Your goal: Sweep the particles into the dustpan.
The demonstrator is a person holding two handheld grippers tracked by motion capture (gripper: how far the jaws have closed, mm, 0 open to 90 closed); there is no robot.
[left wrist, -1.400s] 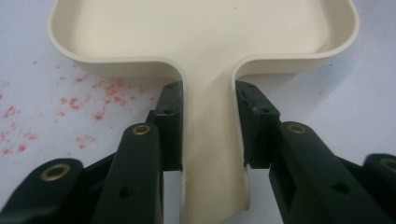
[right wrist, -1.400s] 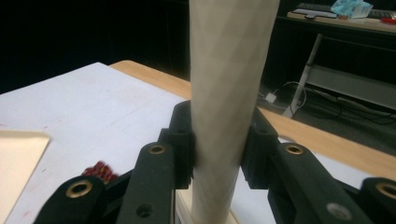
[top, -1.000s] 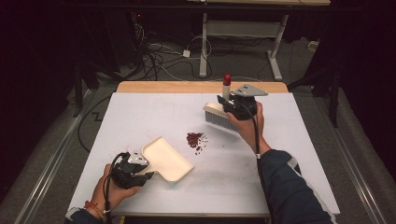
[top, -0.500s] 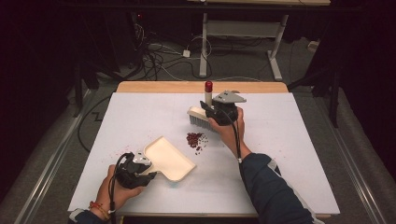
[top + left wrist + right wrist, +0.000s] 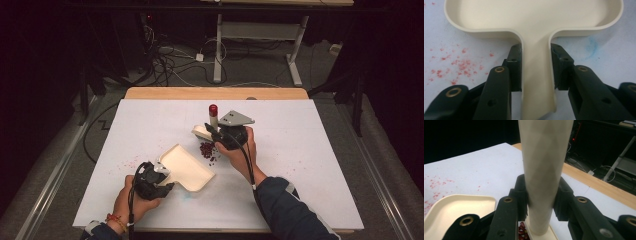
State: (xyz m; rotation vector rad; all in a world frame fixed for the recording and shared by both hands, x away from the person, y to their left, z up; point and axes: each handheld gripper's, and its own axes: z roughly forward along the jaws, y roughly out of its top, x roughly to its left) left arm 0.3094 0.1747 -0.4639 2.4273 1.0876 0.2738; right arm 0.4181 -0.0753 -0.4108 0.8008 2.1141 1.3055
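A small pile of dark red beans [image 5: 207, 149] lies mid-table on the white sheet. Just behind it stands a cream brush [image 5: 202, 132] with a red-tipped handle [image 5: 213, 110], upright in my right gripper [image 5: 214, 132], which is shut on it. In the right gripper view the jaws clamp the brush handle [image 5: 544, 170], with beans [image 5: 522, 230] by its base. My left gripper [image 5: 161, 173] is shut on the handle of a cream dustpan [image 5: 187, 167], whose open mouth lies just left of the beans. In the left gripper view the dustpan handle [image 5: 536, 82] sits between both pads [image 5: 515, 67].
Faint red stains [image 5: 132, 162] mark the sheet left of the dustpan, also red stains [image 5: 459, 65] and a blue smudge [image 5: 594, 46] close up. A wooden table edge [image 5: 215, 93] runs along the back. Cables [image 5: 165, 55] and desk legs [image 5: 218, 50] lie on the floor beyond.
My right gripper has carried the brush left and nearer, down behind the beans. My left gripper has slid the dustpan slightly right toward the beans.
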